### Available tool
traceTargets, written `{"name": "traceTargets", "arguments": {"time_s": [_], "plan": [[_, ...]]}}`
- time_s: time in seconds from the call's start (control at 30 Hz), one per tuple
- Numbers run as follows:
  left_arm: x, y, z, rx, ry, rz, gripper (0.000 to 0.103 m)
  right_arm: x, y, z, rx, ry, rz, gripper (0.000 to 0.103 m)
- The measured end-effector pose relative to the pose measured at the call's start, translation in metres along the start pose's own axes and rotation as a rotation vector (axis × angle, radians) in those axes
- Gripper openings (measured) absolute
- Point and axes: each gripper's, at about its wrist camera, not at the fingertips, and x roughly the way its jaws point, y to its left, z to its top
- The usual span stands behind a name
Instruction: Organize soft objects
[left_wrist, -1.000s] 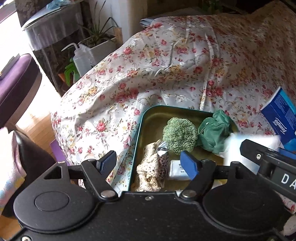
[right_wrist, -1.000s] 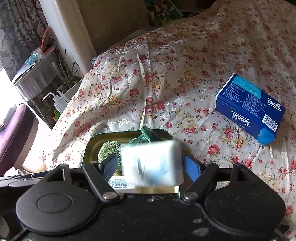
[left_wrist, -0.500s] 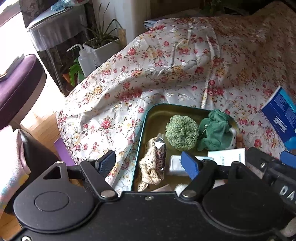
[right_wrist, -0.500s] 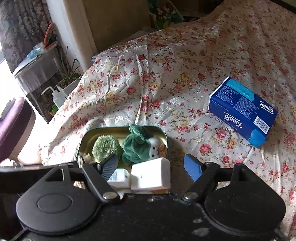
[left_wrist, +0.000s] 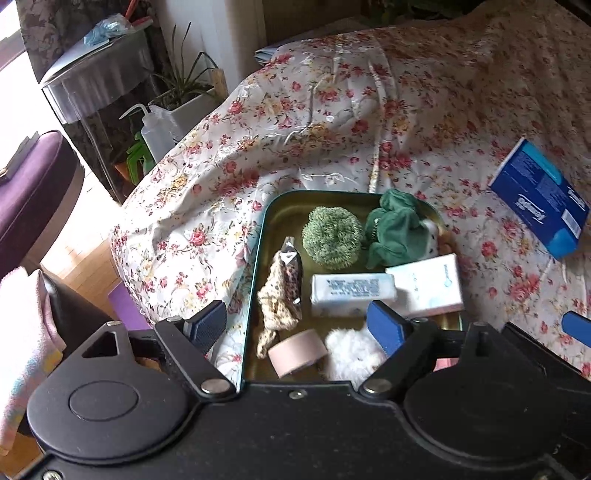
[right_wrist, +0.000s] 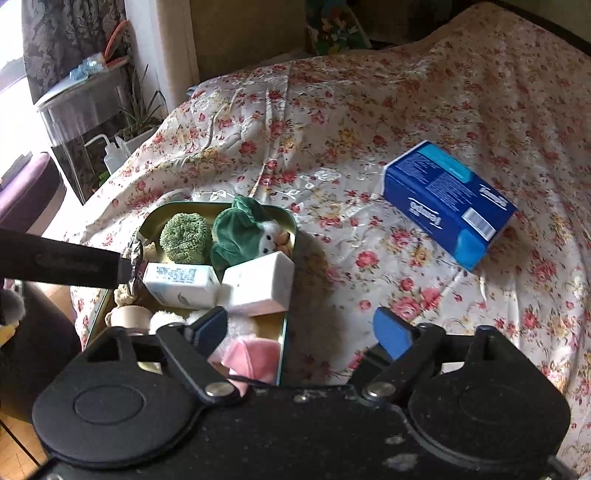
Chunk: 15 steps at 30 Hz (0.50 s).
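A green metal tin (left_wrist: 258, 258) (right_wrist: 284, 332) lies on the flowered bedspread. It holds a green pompom (left_wrist: 331, 236) (right_wrist: 184, 238), a green plush toy (left_wrist: 397, 227) (right_wrist: 240, 232), two white tissue packs (left_wrist: 351, 293) (left_wrist: 430, 290) (right_wrist: 179, 284) (right_wrist: 258, 286), a patterned scrunchie (left_wrist: 280, 295), a pink tape roll (left_wrist: 297, 352), white fluff (left_wrist: 351, 356) and something pink (right_wrist: 251, 356). My left gripper (left_wrist: 295, 326) hovers over the tin's near end, jaws opening, nothing between them. My right gripper (right_wrist: 303, 330) hangs at the tin's right edge, jaws opening and empty. A blue Tempo tissue pack (left_wrist: 541, 199) (right_wrist: 447, 203) lies on the bed to the right.
The bed's left edge drops to a wood floor. There stand a purple stool (left_wrist: 29, 192), a round side table (left_wrist: 99, 85), a squeeze bottle (left_wrist: 151, 133) and a potted plant (left_wrist: 184, 96). Flowered bedspread (right_wrist: 369, 129) stretches behind and right of the tin.
The white tissue pack that my right gripper held now lies in the tin, let go. Both grippers have opened wider and pulled back, so more of the tin shows.
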Motion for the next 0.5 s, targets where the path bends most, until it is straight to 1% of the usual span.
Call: {"name": "traceTargets", "arguments": {"time_s": [0.07, 0.17, 0.27, 0.33, 0.37, 0.5], "plan": [[-0.006, -0.001, -0.006, -0.004, -0.015, 0.005, 0.081, -0.005, -0.007, -0.005, 0.018, -0.010, 0.015, 0.097], [-0.015, -0.003, -0.015, -0.014, -0.038, 0.013, 0.081, -0.010, -0.013, -0.011, 0.029, -0.022, 0.037, 0.097], [-0.024, -0.005, -0.025, -0.003, -0.067, 0.029, 0.082, -0.017, -0.013, -0.014, 0.022, -0.051, 0.043, 0.103], [-0.029, -0.005, -0.032, -0.011, -0.086, 0.048, 0.085, -0.023, -0.011, -0.017, 0.006, -0.076, 0.051, 0.103], [-0.031, -0.004, -0.037, -0.018, -0.097, 0.051, 0.088, -0.025, -0.010, -0.019, -0.005, -0.086, 0.056, 0.103], [-0.031, -0.004, -0.054, -0.041, -0.094, 0.049, 0.089, -0.030, -0.003, -0.023, -0.038, -0.103, 0.044, 0.103]]}}
